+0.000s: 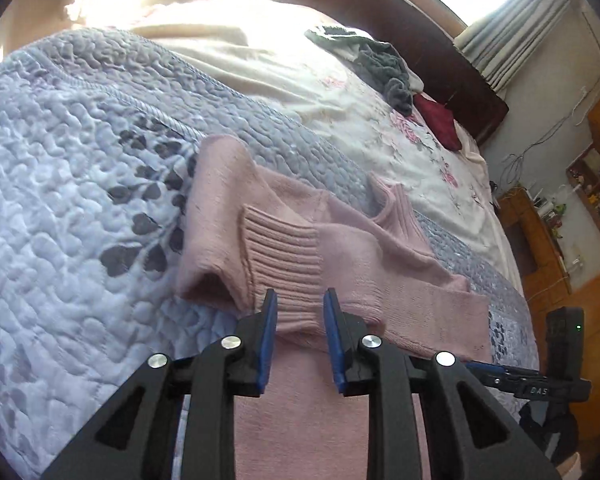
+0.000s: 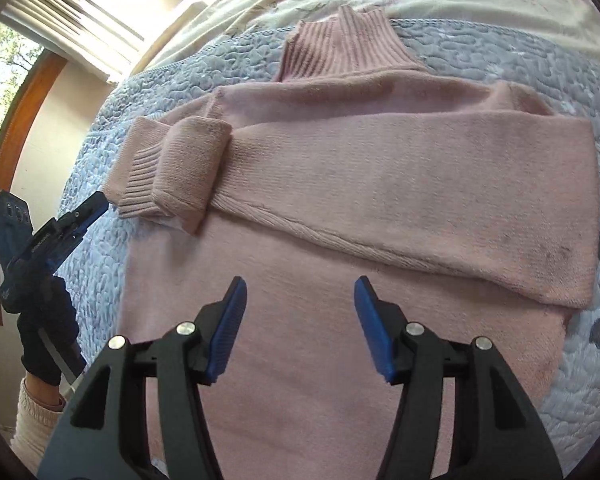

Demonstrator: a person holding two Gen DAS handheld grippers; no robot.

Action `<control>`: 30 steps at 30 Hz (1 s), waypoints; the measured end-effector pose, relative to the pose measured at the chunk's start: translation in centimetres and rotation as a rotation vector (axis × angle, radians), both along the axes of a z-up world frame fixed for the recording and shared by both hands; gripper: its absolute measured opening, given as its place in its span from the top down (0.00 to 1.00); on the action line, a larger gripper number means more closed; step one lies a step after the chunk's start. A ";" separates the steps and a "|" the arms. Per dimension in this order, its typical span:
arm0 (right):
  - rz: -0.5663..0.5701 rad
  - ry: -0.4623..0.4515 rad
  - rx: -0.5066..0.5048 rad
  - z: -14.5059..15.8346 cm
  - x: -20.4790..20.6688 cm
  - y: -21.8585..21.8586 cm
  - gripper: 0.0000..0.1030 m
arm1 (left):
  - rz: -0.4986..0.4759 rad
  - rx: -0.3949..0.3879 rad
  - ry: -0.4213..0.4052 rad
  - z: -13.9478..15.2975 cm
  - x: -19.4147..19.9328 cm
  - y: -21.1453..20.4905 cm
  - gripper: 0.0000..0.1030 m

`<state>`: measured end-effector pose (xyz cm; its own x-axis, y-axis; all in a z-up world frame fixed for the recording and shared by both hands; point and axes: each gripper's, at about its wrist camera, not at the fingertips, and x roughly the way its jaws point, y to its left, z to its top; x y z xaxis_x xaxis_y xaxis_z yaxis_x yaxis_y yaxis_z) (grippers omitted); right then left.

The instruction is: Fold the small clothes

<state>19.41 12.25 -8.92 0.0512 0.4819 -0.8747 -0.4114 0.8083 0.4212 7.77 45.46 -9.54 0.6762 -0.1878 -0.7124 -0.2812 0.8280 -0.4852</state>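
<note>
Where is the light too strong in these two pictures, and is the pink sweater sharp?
Left wrist view: window glare washes out the far bed cover; the pink sweater stays sharp. Right wrist view: even light, sweater sharp, edges bent by fisheye.

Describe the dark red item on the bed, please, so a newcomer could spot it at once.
Start at the dark wooden headboard of the bed. Just below it lies a grey clothes pile, and the dark red cloth sits beside that, the only deep red thing on the pale floral sheet.
</note>
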 end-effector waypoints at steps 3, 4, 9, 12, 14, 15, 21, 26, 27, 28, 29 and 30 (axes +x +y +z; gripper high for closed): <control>0.024 0.029 0.027 0.0 1.0 4.2 0.46 | 0.032 0.078 0.055 -0.5 1.7 1.6 0.77; 0.025 0.049 0.042 -0.2 1.3 5.3 0.46 | 0.037 0.103 0.077 -0.9 2.3 1.8 0.77; 0.030 0.128 0.088 -1.6 2.4 10.4 0.46 | 0.024 0.126 0.167 -3.3 3.7 2.2 0.77; 0.018 0.176 0.090 -3.1 2.8 12.4 0.44 | 0.021 0.110 0.183 -4.5 4.0 2.0 0.77; 0.016 0.203 0.101 -4.1 3.0 13.1 0.54 | 0.025 0.105 0.181 -4.9 3.9 2.1 0.76; 0.021 0.208 0.099 -4.5 3.0 13.5 0.68 | 0.026 0.100 0.176 -5.0 3.7 2.2 0.76; 0.025 0.154 0.102 -3.7 2.9 12.7 0.89 | 0.033 0.077 0.163 -3.9 3.1 2.5 0.76; 0.035 0.035 0.146 1.0 2.8 9.4 0.89 | 0.043 0.116 0.061 -0.4 2.5 1.6 0.76; 0.033 0.015 0.158 1.9 2.8 8.4 0.89 | 0.042 0.126 0.047 0.1 2.6 1.2 0.76; 0.027 -0.005 0.164 2.6 2.9 7.3 0.89 | 0.036 0.134 0.037 0.4 2.8 0.7 0.76; 0.020 -0.025 0.164 3.2 2.9 6.3 0.89 | 0.023 0.141 0.028 0.6 3.1 0.1 0.76; 0.011 -0.044 0.155 3.6 3.0 5.4 0.89 | 0.008 0.153 0.024 0.8 3.4 -0.6 0.76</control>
